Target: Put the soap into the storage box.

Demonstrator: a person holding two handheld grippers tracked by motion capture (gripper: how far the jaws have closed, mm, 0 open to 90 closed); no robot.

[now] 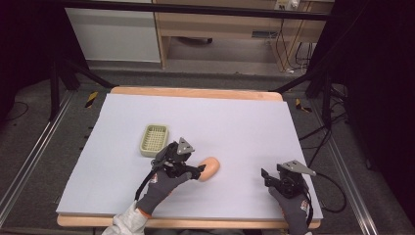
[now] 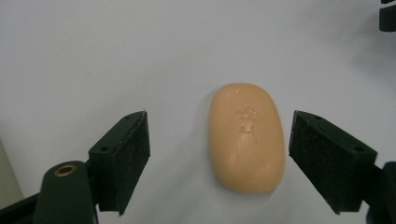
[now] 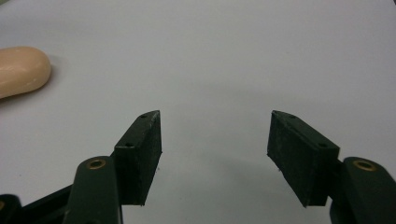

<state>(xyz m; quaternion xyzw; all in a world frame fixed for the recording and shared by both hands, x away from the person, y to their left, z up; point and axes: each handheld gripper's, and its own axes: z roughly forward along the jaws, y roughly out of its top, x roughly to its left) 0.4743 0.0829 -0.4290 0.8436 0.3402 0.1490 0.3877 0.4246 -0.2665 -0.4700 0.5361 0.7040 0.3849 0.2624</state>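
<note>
On the pale worktop, near its middle: peach soap bar, lying flat, between the spread fingers of the left gripper, untouched by either pad. Beside it to the left, just apart: green slotted soap dish. Well to the right, near the front edge: right gripper, fingers released, nothing between them.

You have no readable words, numbers or brand names anywhere in these views. The only mark is a small embossed stamp on top of the soap, at the centre of the left gripper view, too faint to make out.
</note>
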